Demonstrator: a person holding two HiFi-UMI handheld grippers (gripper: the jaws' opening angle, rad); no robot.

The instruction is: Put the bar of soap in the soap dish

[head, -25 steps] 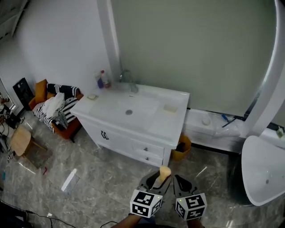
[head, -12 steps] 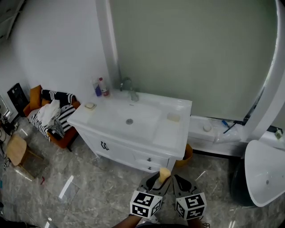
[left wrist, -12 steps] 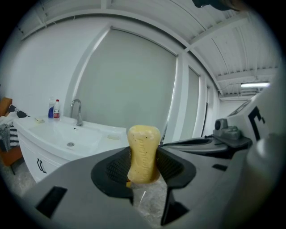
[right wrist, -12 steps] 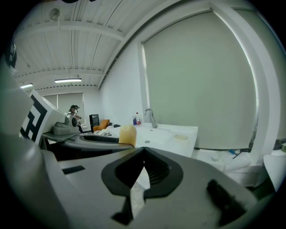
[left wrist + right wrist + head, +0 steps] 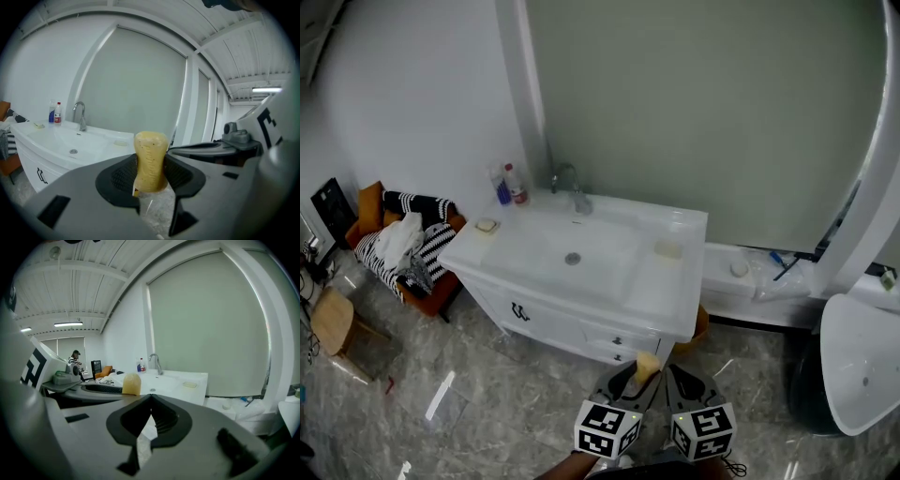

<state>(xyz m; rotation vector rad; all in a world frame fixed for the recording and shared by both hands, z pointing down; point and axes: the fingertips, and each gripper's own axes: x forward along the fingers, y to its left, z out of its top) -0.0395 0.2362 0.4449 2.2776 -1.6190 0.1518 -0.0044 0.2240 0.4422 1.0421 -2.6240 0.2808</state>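
Here my left gripper [image 5: 637, 373] clamps the lower end of the bar of soap [image 5: 150, 159], at six o'clock from the washbasin [image 5: 581, 246]; the bar is light, stiff and probably slick, so best gripped across its flat faces, while my right gripper [image 5: 150, 401] sits closed and empty.

I see a white bench [image 5: 661, 291] with a basin [image 5: 581, 242] sunk into it and a drain [image 5: 573, 258] at its middle. A chrome tap [image 5: 577, 197] stands at the back edge, and two bottles stand just beside it at the left corner, one blue [image 5: 502, 190] and one red-capped [image 5: 517, 187]. Drawers [image 5: 614, 330] face me below. Behind rises a grey-green panel [image 5: 703, 103]. To the left sits an orange armchair [image 5: 370, 202] heaped with striped cloth [image 5: 427, 246], and nearer me a wooden stool [image 5: 336, 323] on the grey marble floor [image 5: 487, 394]. A yellow bin [image 5: 703, 324] peeks out past the bench's right end, and a white tub [image 5: 862, 361] fills the right edge.
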